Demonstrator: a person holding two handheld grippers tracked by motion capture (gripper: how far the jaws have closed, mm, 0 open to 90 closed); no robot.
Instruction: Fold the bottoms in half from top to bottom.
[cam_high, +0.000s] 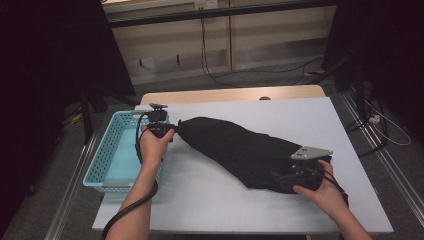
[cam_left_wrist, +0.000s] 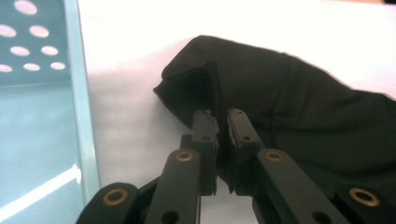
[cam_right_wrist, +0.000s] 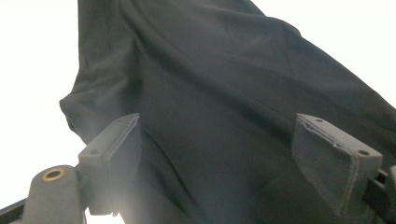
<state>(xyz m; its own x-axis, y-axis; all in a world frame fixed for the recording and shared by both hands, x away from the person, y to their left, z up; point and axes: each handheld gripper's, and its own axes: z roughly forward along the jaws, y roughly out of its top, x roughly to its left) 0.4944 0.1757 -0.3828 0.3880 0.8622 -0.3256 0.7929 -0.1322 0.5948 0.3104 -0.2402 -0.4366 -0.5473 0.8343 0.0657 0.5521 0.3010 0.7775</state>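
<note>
Pinching one end of the black cloth (cam_left_wrist: 289, 116), the left tongs (cam_left_wrist: 223, 122) had their jaws nearly together with a fold of fabric between them. In the high view those tongs (cam_high: 167, 129) sat at the cloth's (cam_high: 240, 150) upper-left tip, just beside the basket (cam_high: 107, 157).

Right tongs (cam_right_wrist: 243, 154): jaws wide apart, straddling the fabric (cam_right_wrist: 224, 93), not clamped. In the high view they (cam_high: 282, 179) lay at the cloth's lower-right end, hand behind them near the front edge of the surface (cam_high: 200, 195).

Cloth: a long bundled mass lying flat, its long axis running diagonally from upper left, by the basket, to lower right. Each hand had one end; neither was nearer the middle.

Judgement: the coming move likely turned on that diagonal. With the left end gripped and the right end yet to be closed on, the cloth could then be lifted, stretched or swung toward the basket, which lay left of the held tip.

Room: bare surface lay broad above and right of the cloth, and in front between the two forearms. The basket rim was tight against the left hand (cam_high: 152, 145); little clearance there. The right end sat close to the front-right edge.
</note>
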